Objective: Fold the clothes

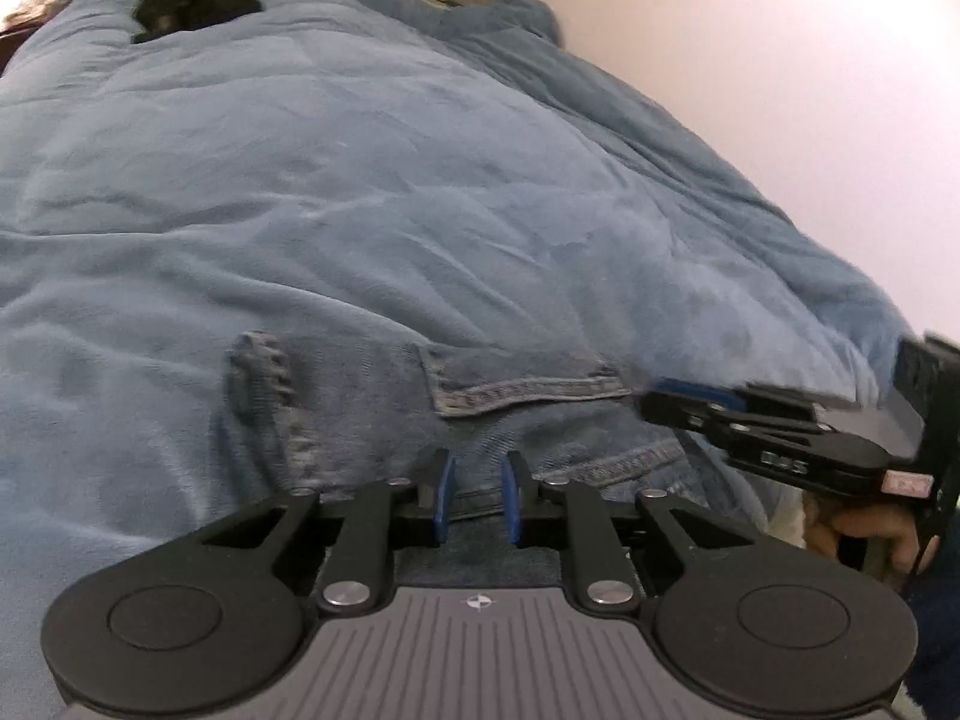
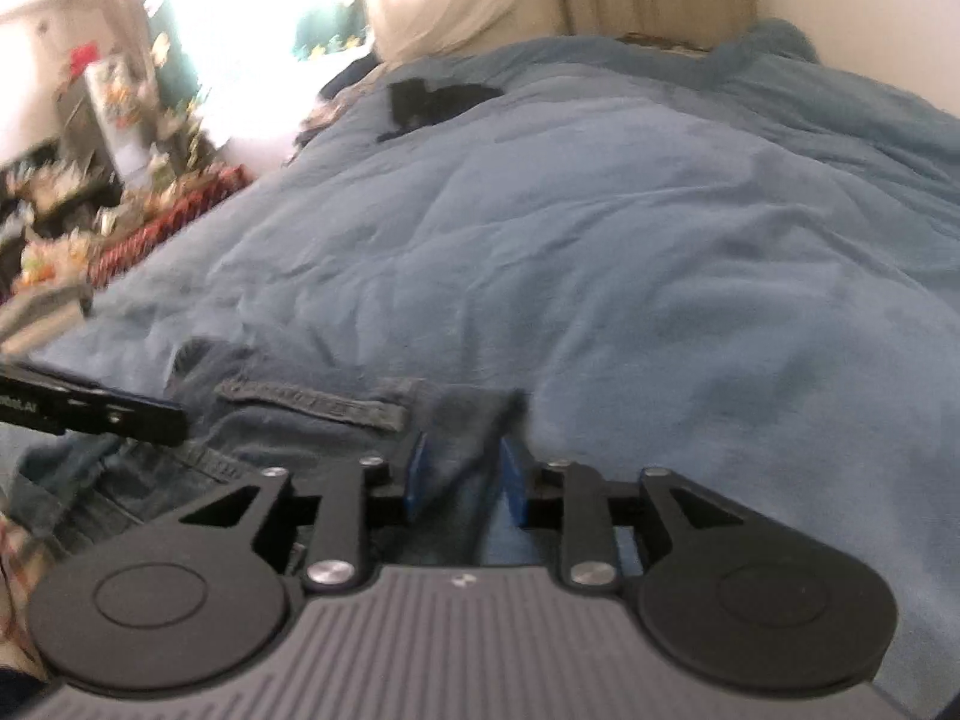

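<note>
A pair of faded blue denim jeans lay at the near edge of a bed, on a rumpled blue plush blanket. The left gripper hovered over the denim, its blue pads a narrow gap apart and gripping nothing. The right gripper stood just beside it, jaws slightly wider, with a fold of the jeans lying loose between the pads. A small black garment lay well apart at the far end of the blanket.
</note>
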Demonstrator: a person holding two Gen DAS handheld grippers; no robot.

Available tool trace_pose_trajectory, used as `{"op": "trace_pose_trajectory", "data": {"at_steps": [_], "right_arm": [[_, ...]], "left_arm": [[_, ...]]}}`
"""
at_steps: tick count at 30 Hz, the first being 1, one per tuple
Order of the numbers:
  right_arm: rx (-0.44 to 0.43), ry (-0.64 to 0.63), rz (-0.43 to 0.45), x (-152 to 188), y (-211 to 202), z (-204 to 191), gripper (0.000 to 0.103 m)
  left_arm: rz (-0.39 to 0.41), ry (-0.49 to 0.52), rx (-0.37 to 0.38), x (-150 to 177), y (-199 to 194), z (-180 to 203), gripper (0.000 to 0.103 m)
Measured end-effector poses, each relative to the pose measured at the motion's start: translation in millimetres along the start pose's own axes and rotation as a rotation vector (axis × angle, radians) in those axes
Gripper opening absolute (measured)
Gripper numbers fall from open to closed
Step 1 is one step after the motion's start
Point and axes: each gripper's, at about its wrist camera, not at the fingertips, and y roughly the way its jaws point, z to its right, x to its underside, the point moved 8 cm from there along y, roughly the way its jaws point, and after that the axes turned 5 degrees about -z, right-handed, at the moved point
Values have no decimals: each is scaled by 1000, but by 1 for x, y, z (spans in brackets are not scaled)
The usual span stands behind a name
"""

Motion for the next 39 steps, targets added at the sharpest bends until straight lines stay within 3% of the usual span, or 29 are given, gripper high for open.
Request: {"op": "trace_pose_trajectory", "data": {"at_steps": [2, 5, 7, 11, 18, 25, 26, 29, 33, 36, 37, 39], "right_arm": [[-23, 66, 14, -4, -4, 10, 35], [-58, 164, 7, -8, 7, 23, 35], [-75, 196, -10, -10, 17, 26, 35], [-78, 227, -39, -10, 33, 30, 35], [-78, 237, -93, -7, 34, 29, 36], [-93, 277, -115, -3, 34, 24, 40], [-100, 285, -118, -4, 36, 22, 40], [-116, 301, -129, -5, 38, 23, 40], [-103, 300, -139, -4, 42, 25, 38], [-87, 300, -144, -6, 48, 22, 35], [-84, 279, -138, -7, 47, 17, 17], [-76, 235, -124, -10, 46, 7, 10]], "left_arm": [[39, -30, -15, -5, -12, -12, 34], [77, -79, -49, -12, -21, -37, 37], [68, -114, -72, -15, -17, -55, 37], [27, -92, -139, -16, -1, -78, 39], [6, -176, -50, -16, 4, -93, 39], [20, -247, 107, -13, -10, -85, 41], [9, -229, 107, -13, -7, -82, 44], [-34, -159, -4, -11, 11, -81, 48], [-61, -187, -2, -12, 29, -88, 58], [-75, -222, 22, -14, 31, -90, 51], [-80, -234, 30, -15, 32, -90, 33], [-56, -204, 0, -16, 26, -84, 27]]}}
